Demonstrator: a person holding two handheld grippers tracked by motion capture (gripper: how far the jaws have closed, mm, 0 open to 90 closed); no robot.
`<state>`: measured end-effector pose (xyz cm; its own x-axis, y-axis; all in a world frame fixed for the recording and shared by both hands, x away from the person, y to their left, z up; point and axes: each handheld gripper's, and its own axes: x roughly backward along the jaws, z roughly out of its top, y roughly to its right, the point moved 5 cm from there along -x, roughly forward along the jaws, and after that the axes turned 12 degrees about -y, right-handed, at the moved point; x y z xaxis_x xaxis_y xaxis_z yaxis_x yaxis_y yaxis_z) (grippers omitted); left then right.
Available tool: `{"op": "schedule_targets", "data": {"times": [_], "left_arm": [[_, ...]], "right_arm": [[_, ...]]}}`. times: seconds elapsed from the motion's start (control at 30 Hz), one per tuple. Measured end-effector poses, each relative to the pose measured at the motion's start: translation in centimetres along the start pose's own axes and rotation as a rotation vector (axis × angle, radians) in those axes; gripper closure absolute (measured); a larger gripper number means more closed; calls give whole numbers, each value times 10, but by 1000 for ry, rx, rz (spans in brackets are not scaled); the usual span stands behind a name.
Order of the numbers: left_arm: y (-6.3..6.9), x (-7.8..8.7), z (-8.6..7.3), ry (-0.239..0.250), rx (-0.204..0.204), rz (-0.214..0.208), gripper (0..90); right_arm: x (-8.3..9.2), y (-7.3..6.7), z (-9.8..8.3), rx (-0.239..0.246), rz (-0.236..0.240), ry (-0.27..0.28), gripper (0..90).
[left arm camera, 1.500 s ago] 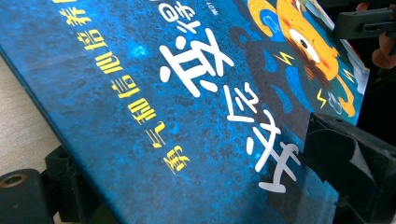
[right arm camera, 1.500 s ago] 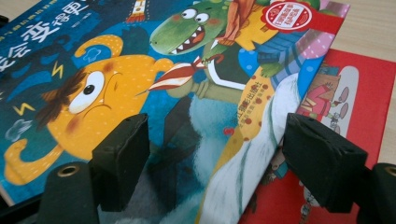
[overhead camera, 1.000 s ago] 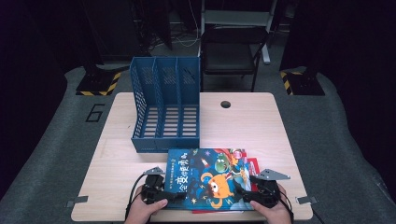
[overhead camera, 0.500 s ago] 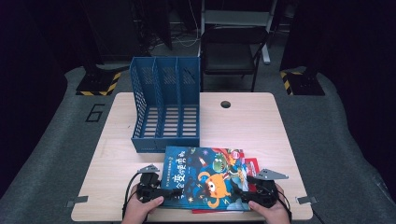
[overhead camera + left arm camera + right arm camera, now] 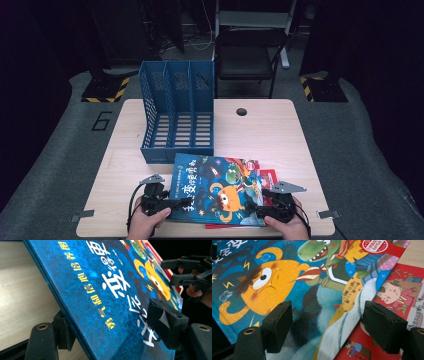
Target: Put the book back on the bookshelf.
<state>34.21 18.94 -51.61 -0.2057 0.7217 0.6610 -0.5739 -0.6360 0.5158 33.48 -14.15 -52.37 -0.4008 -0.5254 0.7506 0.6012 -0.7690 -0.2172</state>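
Observation:
A blue picture book (image 5: 215,187) with an orange monster on its cover lies at the table's front, on top of a red book (image 5: 267,177). My left gripper (image 5: 159,202) is at the blue book's left edge. In the left gripper view the blue book (image 5: 100,290) slants up between the jaws. One pad is under the edge and the other on the cover, and the left gripper (image 5: 113,327) has just been closing onto it. My right gripper (image 5: 262,210) is at the book's front right corner. In its own view the right gripper (image 5: 331,325) is open over the blue book's cover (image 5: 287,277) and the red book (image 5: 402,290).
A blue three-slot file holder (image 5: 177,110) stands on the wooden table (image 5: 260,130) just behind the books. A round cable hole (image 5: 242,111) is right of it. A black chair (image 5: 250,55) stands beyond the far edge. The other gripper (image 5: 185,272) shows past the book.
The left gripper's jaws have narrowed onto the blue book's left edge. That edge has risen a little off the table. The right gripper has stayed put.

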Motion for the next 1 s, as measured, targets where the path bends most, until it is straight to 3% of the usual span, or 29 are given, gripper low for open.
{"op": "schedule_targets", "data": {"times": [0.4, 0.53, 0.73, 1.0], "left_arm": [[2, 15, 9, 30, -6, 15, 361], [5, 20, 12, 43, 28, 8, 387], [8, 25, 15, 24, 41, 21, 406], [11, 30, 21, 44, 51, 38, 433]], "right_arm": [[-3, -3, 3, 6, 31, -3, 236], [-4, -5, 3, 9, 40, -6, 235], [-4, -5, 4, 2, 55, -5, 234], [-5, -6, 5, -4, 66, 0, 233]]}}
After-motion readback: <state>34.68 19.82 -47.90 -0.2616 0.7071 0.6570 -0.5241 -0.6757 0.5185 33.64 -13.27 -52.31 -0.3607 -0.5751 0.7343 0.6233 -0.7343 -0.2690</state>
